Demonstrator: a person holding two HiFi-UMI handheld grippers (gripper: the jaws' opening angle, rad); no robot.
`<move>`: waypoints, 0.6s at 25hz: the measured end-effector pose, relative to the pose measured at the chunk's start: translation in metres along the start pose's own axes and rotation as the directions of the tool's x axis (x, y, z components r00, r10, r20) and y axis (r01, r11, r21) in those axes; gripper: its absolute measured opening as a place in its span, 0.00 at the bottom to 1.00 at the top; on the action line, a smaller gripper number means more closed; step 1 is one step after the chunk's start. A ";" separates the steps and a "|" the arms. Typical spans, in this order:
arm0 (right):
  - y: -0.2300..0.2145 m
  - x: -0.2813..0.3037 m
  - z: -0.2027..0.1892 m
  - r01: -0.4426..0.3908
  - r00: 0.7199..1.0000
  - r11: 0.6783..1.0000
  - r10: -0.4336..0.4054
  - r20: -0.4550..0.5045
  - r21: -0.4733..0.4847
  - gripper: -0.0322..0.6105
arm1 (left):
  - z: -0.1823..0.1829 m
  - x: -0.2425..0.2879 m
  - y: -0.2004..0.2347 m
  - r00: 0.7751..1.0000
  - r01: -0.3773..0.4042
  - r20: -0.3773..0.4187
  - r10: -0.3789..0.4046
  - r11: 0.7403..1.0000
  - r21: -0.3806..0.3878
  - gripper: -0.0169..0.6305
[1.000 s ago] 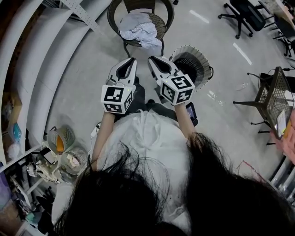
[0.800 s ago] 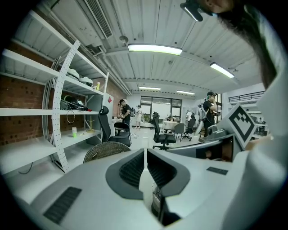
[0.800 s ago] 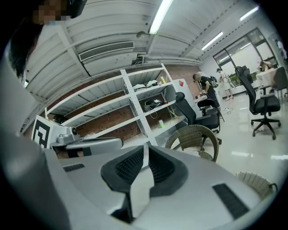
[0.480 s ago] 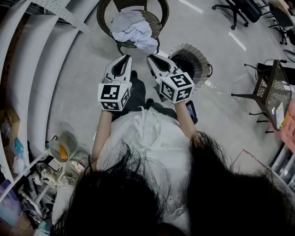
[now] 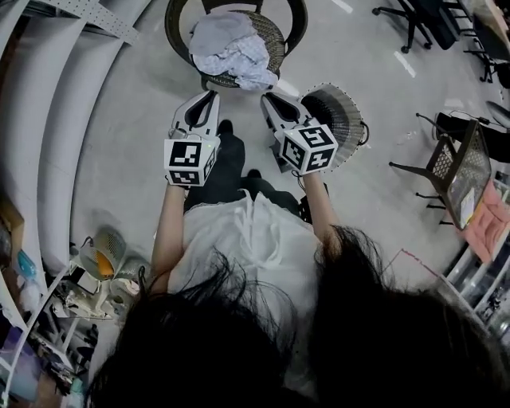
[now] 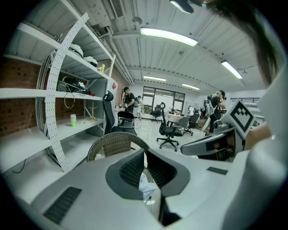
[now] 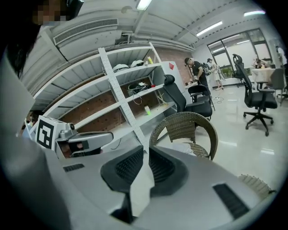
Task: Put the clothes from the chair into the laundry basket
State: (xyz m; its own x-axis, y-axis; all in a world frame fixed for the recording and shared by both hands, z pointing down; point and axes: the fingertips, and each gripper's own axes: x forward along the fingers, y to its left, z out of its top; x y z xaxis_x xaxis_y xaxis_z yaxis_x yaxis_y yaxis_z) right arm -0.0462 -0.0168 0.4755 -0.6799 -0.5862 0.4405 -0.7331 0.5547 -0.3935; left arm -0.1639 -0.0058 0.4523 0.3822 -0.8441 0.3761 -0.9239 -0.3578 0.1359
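A heap of pale blue and white clothes [image 5: 231, 48] lies on the seat of a round wicker chair [image 5: 180, 17] at the top of the head view. A round wicker laundry basket [image 5: 344, 102] stands on the floor to the chair's right. My left gripper [image 5: 209, 96] and right gripper [image 5: 269, 99] are held side by side short of the chair, both shut with nothing in them. In the left gripper view the chair [image 6: 112, 144] and a bit of the clothes [image 6: 146, 188] show past the left gripper [image 6: 144, 152]. The right gripper [image 7: 147, 148] points toward the chair [image 7: 184, 128], with the basket's rim [image 7: 254, 182] at the lower right.
White curved shelving [image 5: 48, 119] runs along the left, with clutter and small fans [image 5: 100, 259] on the floor beside it. A black wire rack [image 5: 458, 171] stands at the right and office chairs [image 5: 422, 20] at the far right. People stand deep in the room.
The person has stepped a little closer to the chair, which now looks slightly larger. The two grippers have drifted a bit apart and stay shut and empty.
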 end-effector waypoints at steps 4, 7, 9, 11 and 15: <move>-0.024 0.048 -0.005 0.028 0.998 0.999 -0.026 -0.064 0.027 0.13 | -0.012 0.034 0.038 1.000 0.009 -0.022 -0.010 0.999 -0.034 0.07; -0.043 0.081 -0.013 0.048 0.992 0.998 -0.044 -0.120 0.034 0.13 | -0.020 0.059 0.062 0.999 0.026 -0.030 -0.028 0.998 -0.059 0.07; -0.056 0.101 -0.020 0.062 0.986 0.997 -0.056 -0.155 0.035 0.13 | -0.025 0.075 0.076 0.998 0.036 -0.039 -0.039 0.998 -0.053 0.07; -0.072 0.120 -0.029 0.079 0.980 0.996 -0.071 -0.186 0.037 0.13 | -0.030 0.091 0.088 0.998 0.044 -0.052 -0.046 0.999 -0.027 0.07; -0.103 0.154 -0.053 0.114 0.963 0.993 -0.101 -0.251 0.037 0.13 | -0.046 0.120 0.110 0.996 0.049 -0.075 -0.049 0.999 -0.008 0.07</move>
State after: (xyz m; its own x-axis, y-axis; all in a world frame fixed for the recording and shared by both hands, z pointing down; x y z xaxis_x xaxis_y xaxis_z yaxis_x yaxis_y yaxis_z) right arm -0.0742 -0.1334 0.6264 -0.5770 -0.4726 0.6662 -0.8059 0.4622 -0.3701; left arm -0.2206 -0.1280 0.5541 0.4248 -0.7933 0.4362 -0.9042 -0.3953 0.1617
